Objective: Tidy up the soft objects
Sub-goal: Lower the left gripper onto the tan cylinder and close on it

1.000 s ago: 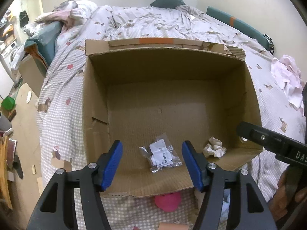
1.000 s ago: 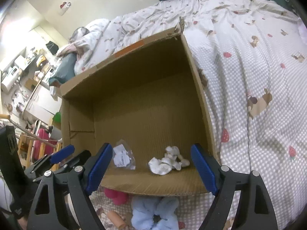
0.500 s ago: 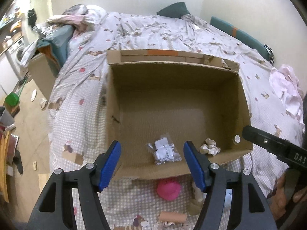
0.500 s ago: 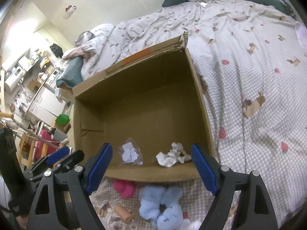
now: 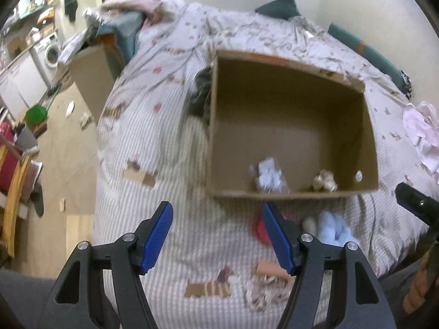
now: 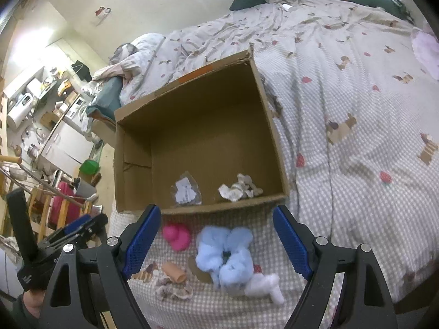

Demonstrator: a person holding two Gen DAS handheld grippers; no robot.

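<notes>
Fingers of both grippers spread empty; blue scrunchie lies between right pair.

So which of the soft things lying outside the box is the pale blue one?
The fluffy blue scrunchie, lying on the bed between the right gripper fingers. The pink item to its left and the white sock below it differ in colour.

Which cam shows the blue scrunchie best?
Right wrist: the blue scrunchie lies sharp and whole on the bedspread in front of the cardboard box. Left wrist shows only a blurred patch beside its gripper.
</notes>
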